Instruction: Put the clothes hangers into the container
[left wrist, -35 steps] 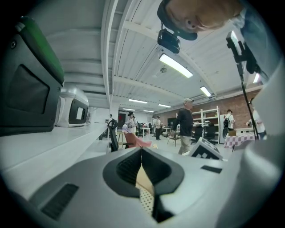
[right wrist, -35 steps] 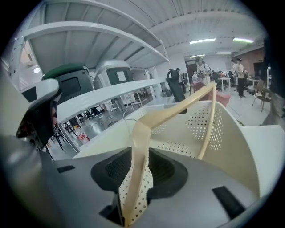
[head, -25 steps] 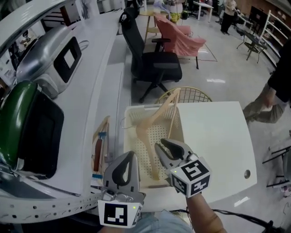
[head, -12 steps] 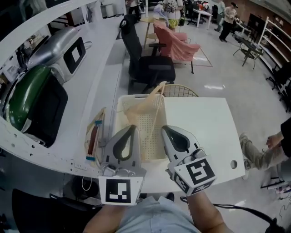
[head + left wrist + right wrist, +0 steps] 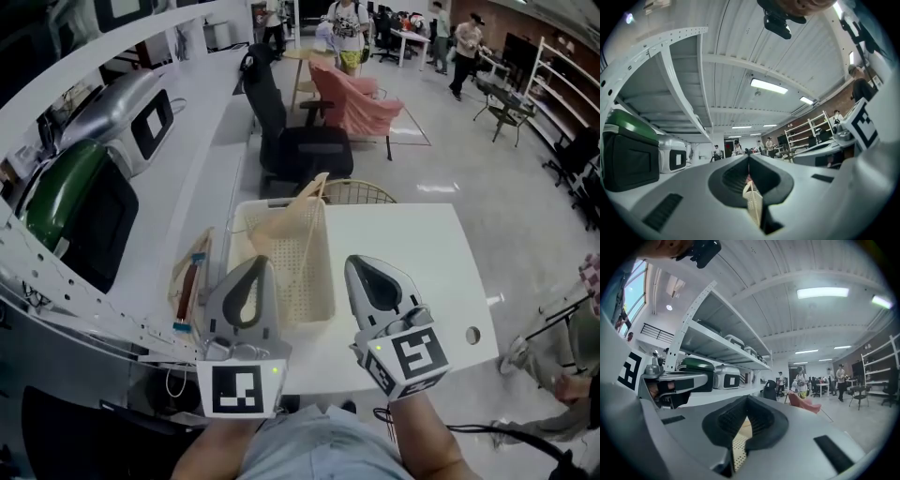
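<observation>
Head view: the left gripper (image 5: 259,266) and the right gripper (image 5: 362,268) are side by side at 6 o'clock, both held up above the white table (image 5: 422,262). In the left gripper view the left gripper's (image 5: 749,159) jaws are pressed together with nothing between them. Right gripper view shows the same for the right gripper (image 5: 746,401): jaws fully together, empty. The cream perforated basket (image 5: 317,281) sits on the table's left part, at 12 o'clock of the left gripper and 10 o'clock of the right one. The pale hangers (image 5: 286,225) lie inside the basket, piled toward its far end, and one end pokes up over the far rim at 12 o'clock. A sliver of the basket shows below the jaw tips in both gripper views (image 5: 753,204) (image 5: 738,446). A wooden item with a red part (image 5: 190,284) lies on the counter at 9 o'clock of the basket; can't tell what it is. A round wire basket (image 5: 366,192) is just behind the basket, and a black office chair (image 5: 300,141) is further out at 12 o'clock.
</observation>
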The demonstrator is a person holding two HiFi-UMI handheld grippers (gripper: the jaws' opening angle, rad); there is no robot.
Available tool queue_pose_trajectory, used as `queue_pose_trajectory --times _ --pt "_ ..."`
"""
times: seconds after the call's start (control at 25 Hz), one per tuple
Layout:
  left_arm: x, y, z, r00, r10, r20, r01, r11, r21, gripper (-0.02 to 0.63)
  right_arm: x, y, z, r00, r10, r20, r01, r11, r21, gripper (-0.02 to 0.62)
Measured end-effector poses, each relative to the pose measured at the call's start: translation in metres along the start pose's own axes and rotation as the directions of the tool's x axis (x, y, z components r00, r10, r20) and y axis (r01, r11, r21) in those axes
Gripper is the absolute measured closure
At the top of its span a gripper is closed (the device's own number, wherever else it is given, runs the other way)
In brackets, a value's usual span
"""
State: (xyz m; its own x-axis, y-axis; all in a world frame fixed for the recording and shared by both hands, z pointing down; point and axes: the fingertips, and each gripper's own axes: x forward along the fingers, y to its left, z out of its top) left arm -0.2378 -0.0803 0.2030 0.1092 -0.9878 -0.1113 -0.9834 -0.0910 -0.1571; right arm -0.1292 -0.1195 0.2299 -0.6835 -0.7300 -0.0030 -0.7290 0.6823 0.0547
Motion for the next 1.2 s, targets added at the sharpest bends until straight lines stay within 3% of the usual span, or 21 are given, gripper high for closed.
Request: queue_pose_trajectory --times 1.2 --pt "0.005 0.007 0.000 1.000 0.024 0.016 -0.024 1.000 0.008 0.595 0.008 -0.008 -0.001 1.000 0.001 0.014 -0.001 1.000 -0.014 0.584"
